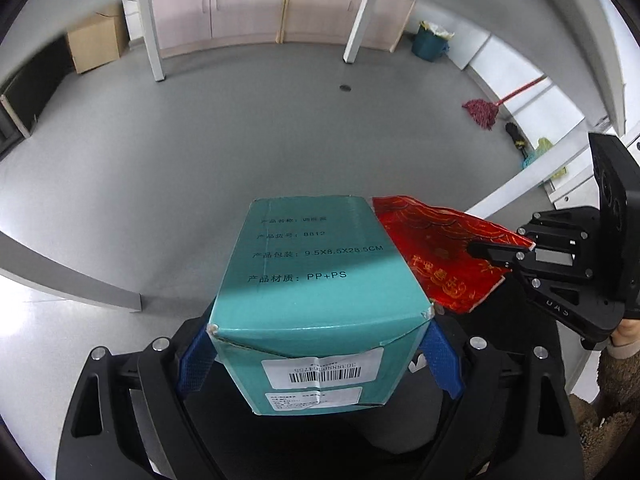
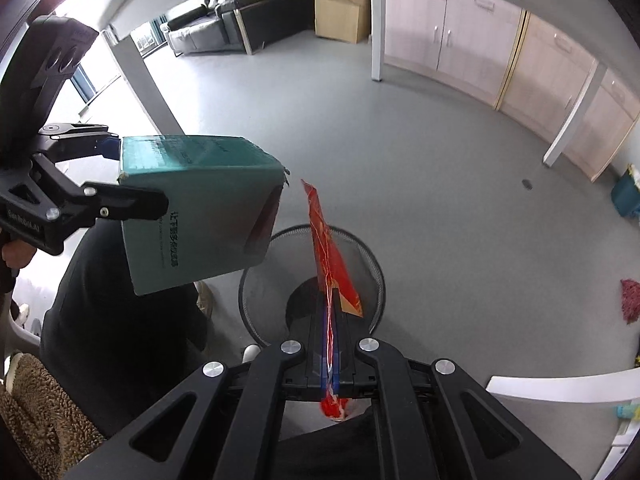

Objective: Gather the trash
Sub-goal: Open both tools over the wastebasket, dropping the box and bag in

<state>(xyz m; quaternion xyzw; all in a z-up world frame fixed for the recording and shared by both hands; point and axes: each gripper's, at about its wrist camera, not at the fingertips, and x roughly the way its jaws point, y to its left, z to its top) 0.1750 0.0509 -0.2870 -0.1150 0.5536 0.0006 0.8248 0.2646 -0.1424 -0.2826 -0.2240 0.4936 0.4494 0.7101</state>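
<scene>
A teal cardboard box (image 1: pixel 320 280) with a barcode label is clamped between the blue pads (image 1: pixel 196 360) of my left gripper (image 1: pixel 318 360), whose jaws stand wide and press on its sides. The right wrist view shows the same box (image 2: pixel 200 208) held in the air by the left gripper (image 2: pixel 136 174). My right gripper (image 2: pixel 330 304) is shut on a flat red foil wrapper (image 2: pixel 328 248), which sticks out forward edge-on. This wrapper (image 1: pixel 432 252) hangs just right of the box, pinched by the right gripper (image 1: pixel 492 252). A black wire-mesh waste basket (image 2: pixel 376 264) stands on the floor beneath the wrapper.
Grey floor all around. A blue bin (image 1: pixel 430 42) full of trash stands by the cabinets, with a red mop (image 1: pixel 482 112) near it. White table legs (image 1: pixel 154 40), a cardboard carton (image 1: pixel 94 42) and a black sofa (image 2: pixel 224 16) stand farther off. A person's dark trouser leg (image 2: pixel 100 320) is beside the basket.
</scene>
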